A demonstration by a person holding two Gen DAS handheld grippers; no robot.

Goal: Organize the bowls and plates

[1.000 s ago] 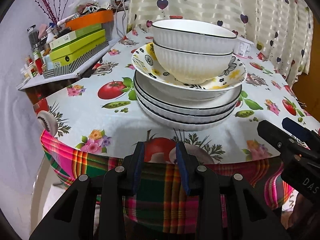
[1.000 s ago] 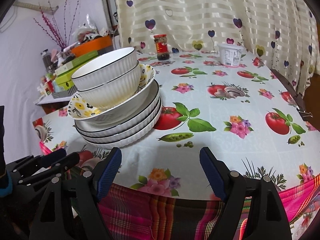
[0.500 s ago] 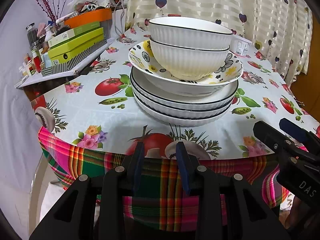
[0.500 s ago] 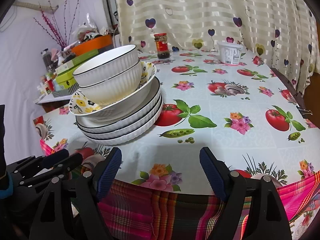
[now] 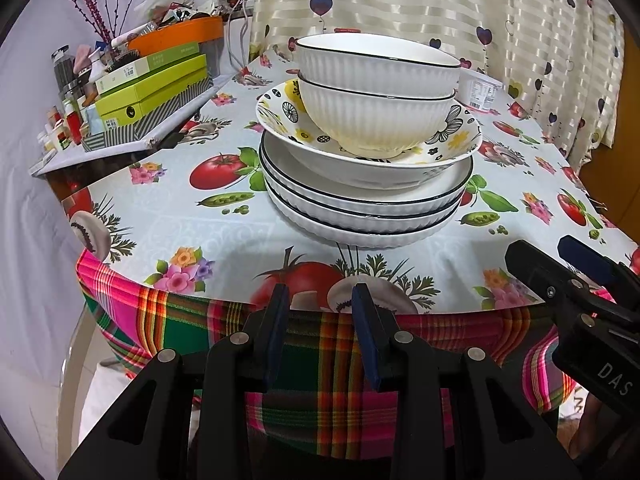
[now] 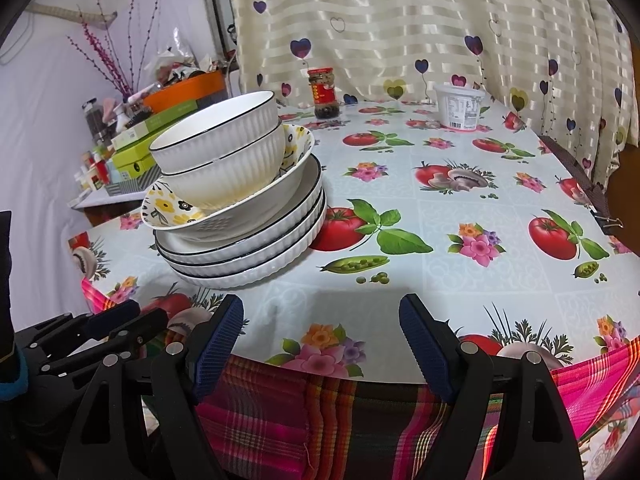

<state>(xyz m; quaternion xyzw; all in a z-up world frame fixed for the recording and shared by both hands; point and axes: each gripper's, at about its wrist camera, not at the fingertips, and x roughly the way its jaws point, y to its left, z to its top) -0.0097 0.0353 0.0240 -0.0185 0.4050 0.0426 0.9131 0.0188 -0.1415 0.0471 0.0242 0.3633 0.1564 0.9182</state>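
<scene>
A stack stands near the table's front edge: three white ribbed plates [image 5: 360,216] [image 6: 256,256], a flowered plate [image 5: 452,136] [image 6: 168,208] on them, and two nested white ribbed bowls [image 5: 372,92] [image 6: 224,152] on top. My left gripper [image 5: 320,308] hangs in front of the table edge below the stack, jaws a narrow gap apart and empty. My right gripper [image 6: 320,320] is wide open and empty at the table edge, right of the stack. Each gripper shows in the other's view: the right one [image 5: 560,264], the left one [image 6: 120,320].
The table [image 6: 440,280] has a fruit-print cloth over a plaid cloth. A sauce jar [image 6: 325,94] and a white tub [image 6: 460,106] stand at the back by the curtain. A side shelf [image 5: 120,140] at the left holds green boxes [image 5: 152,88], an orange bowl and bottles.
Both grippers have drawn back a little from the table, so the stack looks slightly farther and the plaid cloth shows more. Their jaw openings are unchanged.
</scene>
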